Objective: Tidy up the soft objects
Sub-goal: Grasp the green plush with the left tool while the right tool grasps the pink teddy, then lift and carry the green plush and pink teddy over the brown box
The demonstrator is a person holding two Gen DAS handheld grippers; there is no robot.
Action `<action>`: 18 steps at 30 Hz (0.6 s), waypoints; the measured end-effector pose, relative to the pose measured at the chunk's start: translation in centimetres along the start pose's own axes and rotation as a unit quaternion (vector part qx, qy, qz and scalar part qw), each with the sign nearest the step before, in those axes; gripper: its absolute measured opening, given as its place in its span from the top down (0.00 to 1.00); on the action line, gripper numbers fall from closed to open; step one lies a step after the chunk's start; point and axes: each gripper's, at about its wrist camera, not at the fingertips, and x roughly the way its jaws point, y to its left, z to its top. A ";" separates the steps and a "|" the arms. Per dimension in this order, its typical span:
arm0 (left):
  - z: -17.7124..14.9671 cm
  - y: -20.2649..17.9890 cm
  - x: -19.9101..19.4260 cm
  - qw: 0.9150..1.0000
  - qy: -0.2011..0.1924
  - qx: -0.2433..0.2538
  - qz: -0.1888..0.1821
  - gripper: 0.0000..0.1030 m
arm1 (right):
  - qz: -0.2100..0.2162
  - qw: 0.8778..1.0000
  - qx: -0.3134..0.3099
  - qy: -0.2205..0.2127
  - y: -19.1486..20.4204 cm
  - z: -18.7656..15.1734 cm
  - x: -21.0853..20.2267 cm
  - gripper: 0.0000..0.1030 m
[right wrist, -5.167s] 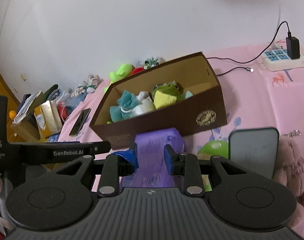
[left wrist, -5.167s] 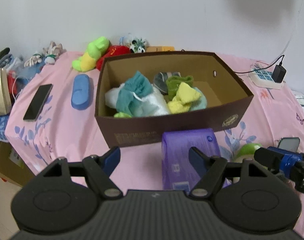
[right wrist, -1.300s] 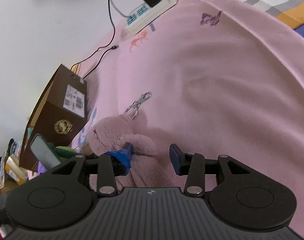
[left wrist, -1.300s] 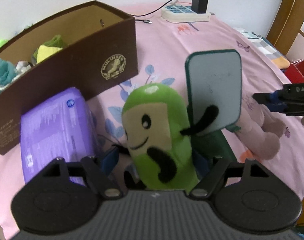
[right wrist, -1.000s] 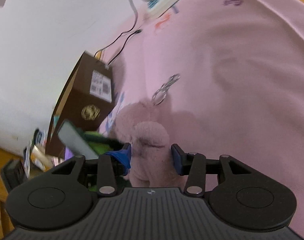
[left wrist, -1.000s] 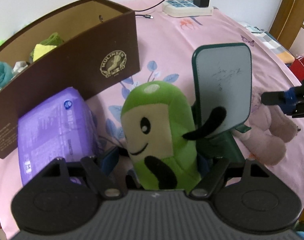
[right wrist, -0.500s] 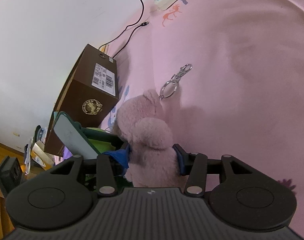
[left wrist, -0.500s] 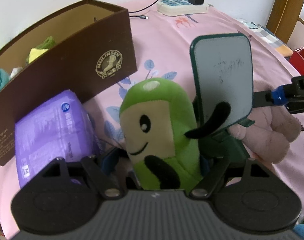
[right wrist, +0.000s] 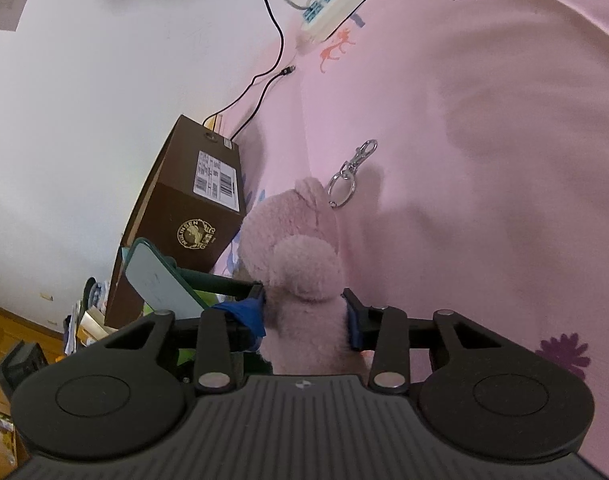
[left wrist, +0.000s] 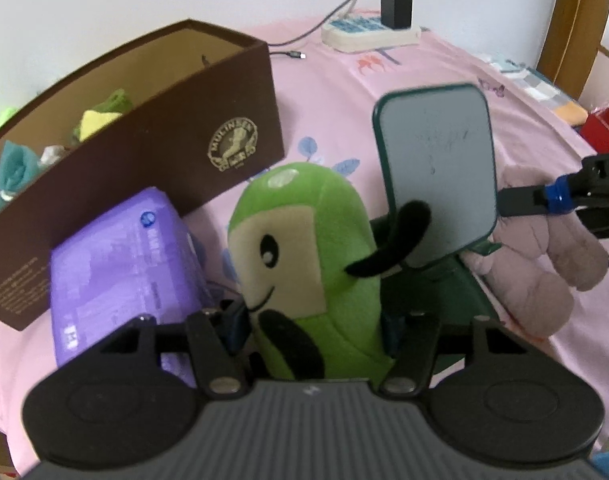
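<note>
Two grips: left tool [left wrist: 312, 322] on green plush [left wrist: 304, 256]; right tool [right wrist: 306, 316] on pink bear [right wrist: 300, 272]

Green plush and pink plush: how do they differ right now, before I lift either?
The green plush stands upright with a printed face and black limbs; the pink plush is fuzzy and plain with a metal keyring. Green sits in the left gripper, pink in the right gripper. Both grippers' jaws have just been closing and now press their toys.

On the pink floral bedsheet [left wrist: 444, 68], the purple plastic pack [left wrist: 124, 256] sits against the brown cardboard box [left wrist: 208, 136]. Right of it stands the green plush toy [left wrist: 304, 248], then the dark-green framed mirror [left wrist: 436, 168], then the pink plush bear [left wrist: 540, 272].
</note>
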 end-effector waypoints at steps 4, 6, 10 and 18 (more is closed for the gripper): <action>0.1 0.2 -0.9 1.000 -0.003 -0.002 0.008 0.38 | -0.004 1.000 0.000 -0.005 0.0 -0.1 -0.5 0.78; 0.0 0.2 -1.5 1.000 -0.004 -0.002 0.011 0.38 | -0.008 1.000 0.001 -0.011 0.1 0.0 -0.9 0.79; 0.0 0.4 -3.1 1.000 -0.019 -0.011 0.007 0.38 | -0.014 1.000 0.006 -0.026 -0.1 0.3 -1.8 0.79; 0.0 1.1 -6.0 0.998 -0.047 -0.039 -0.001 0.38 | -0.011 0.998 0.004 -0.058 0.3 1.6 -3.5 0.79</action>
